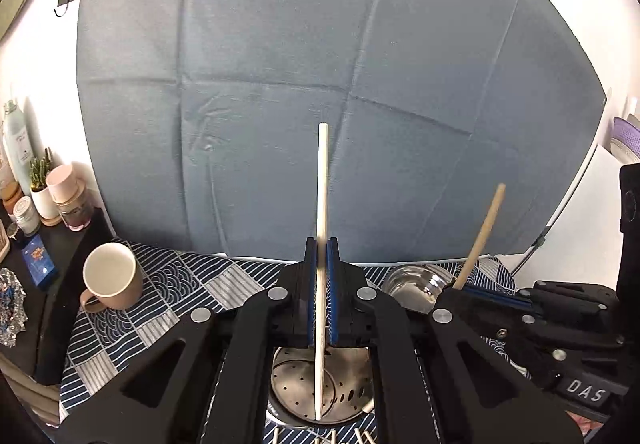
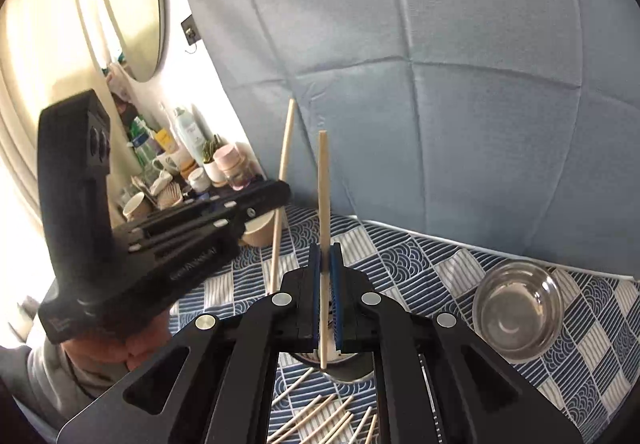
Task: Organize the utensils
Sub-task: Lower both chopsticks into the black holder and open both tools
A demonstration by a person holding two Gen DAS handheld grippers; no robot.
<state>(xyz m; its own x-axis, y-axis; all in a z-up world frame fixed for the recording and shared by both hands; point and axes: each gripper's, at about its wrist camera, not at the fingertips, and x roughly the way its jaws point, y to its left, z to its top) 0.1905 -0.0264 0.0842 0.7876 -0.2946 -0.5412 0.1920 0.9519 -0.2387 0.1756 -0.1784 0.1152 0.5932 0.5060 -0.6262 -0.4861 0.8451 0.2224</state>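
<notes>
A blue-patterned tablecloth (image 2: pixel 400 256) is being backed by a grey-blue sheet (image 1: pixel 320 43). One chopstick (image 1: pixel 322 203) is being clamped upright by the left gripper (image 1: pixel 322 256), another chopstick (image 2: pixel 324 203) by the right gripper (image 2: pixel 325 264), above a perforated steel holder (image 1: pixel 304 384). Loose chopsticks (image 2: pixel 316 416) are lying just beside it; a glass bowl (image 2: pixel 516 308) and beige mug (image 1: pixel 112 272) are flanking.

Two pale wooden chopsticks held upright, one clamped in each gripper: left chopstick (image 1: pixel 322 203), right chopstick (image 2: pixel 324 228). More loose chopsticks (image 2: pixel 320 420) lie scattered on the patterned cloth, near side. Perforated steel holder (image 1: pixel 308 384) below.
</notes>
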